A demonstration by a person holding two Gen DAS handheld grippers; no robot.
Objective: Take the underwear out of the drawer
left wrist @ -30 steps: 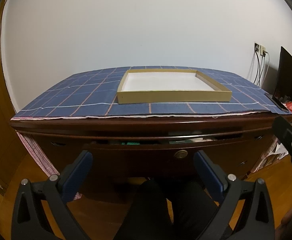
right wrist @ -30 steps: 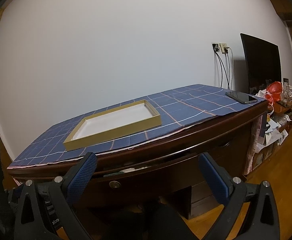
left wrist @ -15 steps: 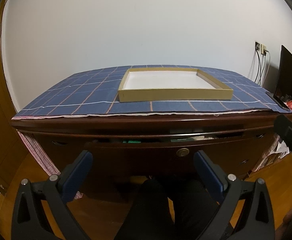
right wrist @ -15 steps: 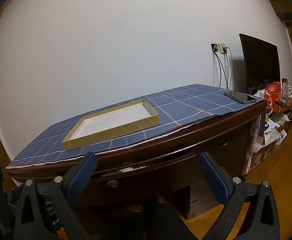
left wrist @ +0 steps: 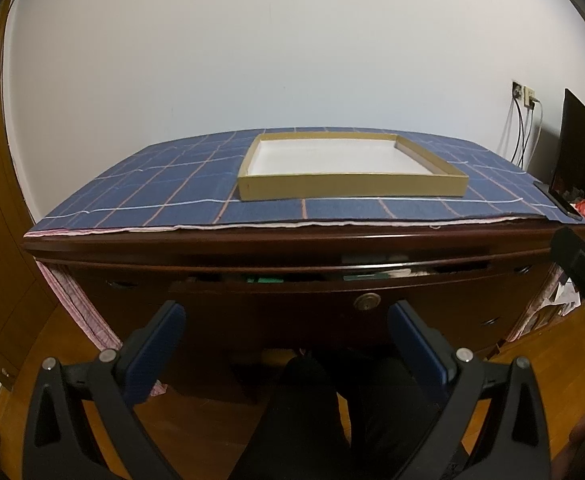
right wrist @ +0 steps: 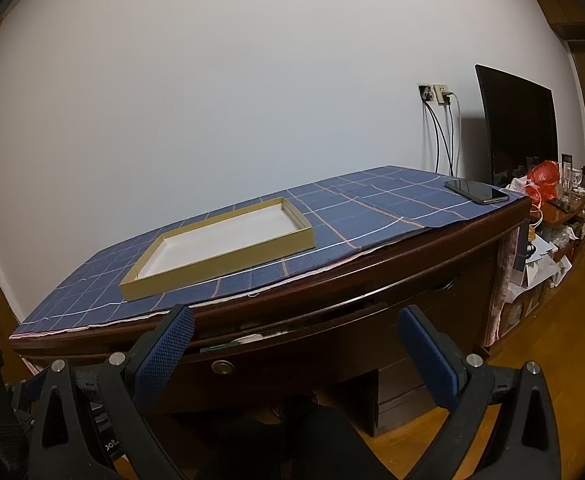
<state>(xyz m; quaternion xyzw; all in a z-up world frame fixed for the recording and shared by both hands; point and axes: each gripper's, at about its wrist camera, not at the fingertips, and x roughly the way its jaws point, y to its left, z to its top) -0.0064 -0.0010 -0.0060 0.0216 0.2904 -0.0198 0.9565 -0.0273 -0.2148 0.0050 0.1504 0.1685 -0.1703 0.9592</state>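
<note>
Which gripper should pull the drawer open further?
Left, probably. The left gripper is open and faces the ajar drawer squarely, its round knob between the fingers. The right gripper, also open, sees the drawer at an angle, knob off-centre.

Both held low and level: left gripper (left wrist: pixel 284 322) jaws spread wide, nothing between them; right gripper (right wrist: pixel 294 326) same deal, wide and unloaded.
</note>
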